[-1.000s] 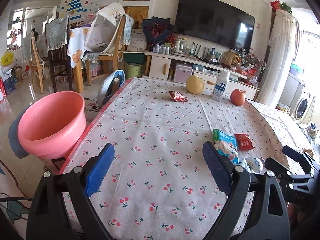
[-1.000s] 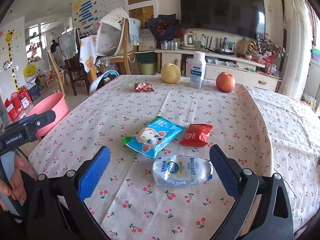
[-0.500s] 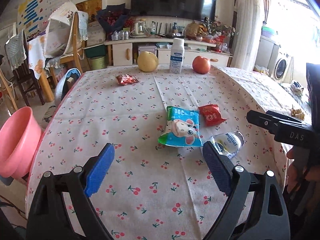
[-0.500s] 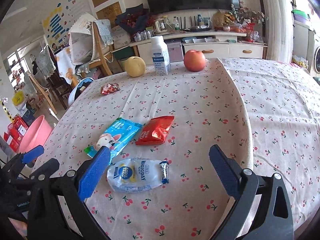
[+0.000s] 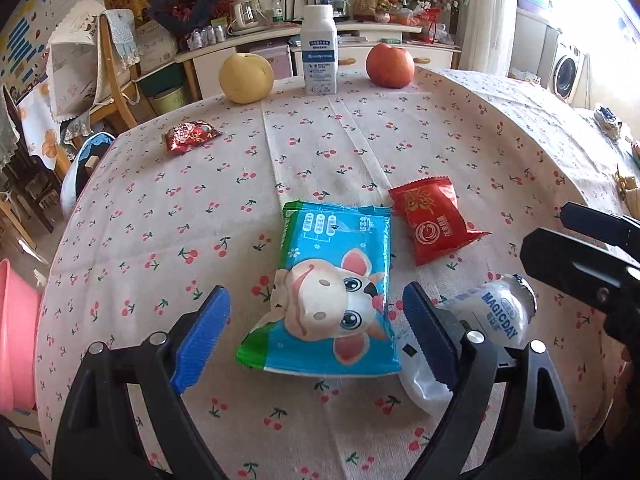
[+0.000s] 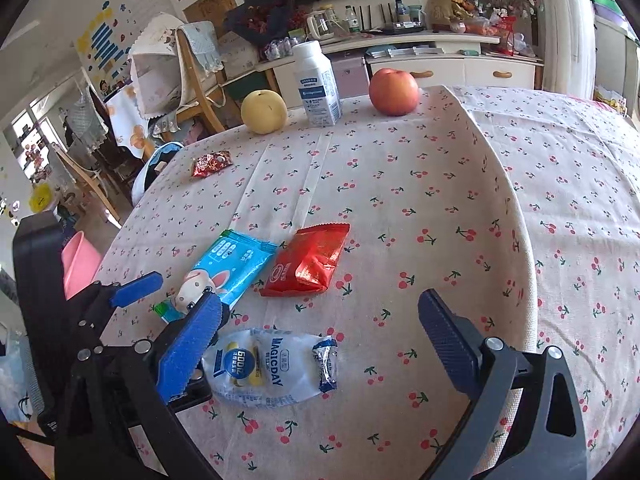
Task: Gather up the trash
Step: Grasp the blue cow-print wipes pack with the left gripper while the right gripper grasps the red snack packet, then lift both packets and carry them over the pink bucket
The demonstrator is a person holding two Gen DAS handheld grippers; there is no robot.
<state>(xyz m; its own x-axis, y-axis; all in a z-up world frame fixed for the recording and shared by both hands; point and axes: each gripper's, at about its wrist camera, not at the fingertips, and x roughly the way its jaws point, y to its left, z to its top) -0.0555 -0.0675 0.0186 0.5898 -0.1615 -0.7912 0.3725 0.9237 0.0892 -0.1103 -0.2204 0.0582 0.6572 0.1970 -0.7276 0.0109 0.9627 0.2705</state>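
Nothing looks collected yet — four wrappers lie on the counter (image 5: 460, 136), and the pink basin (image 5: 18, 332), off the counter's edge to the left of the blue cartoon packet (image 5: 334, 292), shows no trash in the small part that is visible.

The left hand-held gripper (image 5: 316, 334) hangs just over the near end of the blue cartoon packet with its jaws wide but closing; the packet lies between them, pads not yet on it. The right hand-held gripper (image 6: 320, 344) stands wide open with nothing in its grip, over the clear Magicday wrapper (image 6: 272, 368), which sits just right of the blue packet and nearer the camera.

The blue packet is a flat, glossy plastic pillow pouch with crimped ends. Just beyond it to the right lies a red foil packet (image 5: 434, 218), slightly puffed, with serrated seals. The clear wrapper is thin, crumpled film and looks empty. Well beyond the blue packet to the left sits a small red candy wrapper (image 5: 190, 136), shiny and wrinkled.

At the counter's far edge stand a yellow pear (image 5: 246, 78), a white bottle (image 5: 319, 54) and a red apple (image 5: 390, 66) — smooth, whole things, likely not trash. The cloth is matte cotton printed with cherries.
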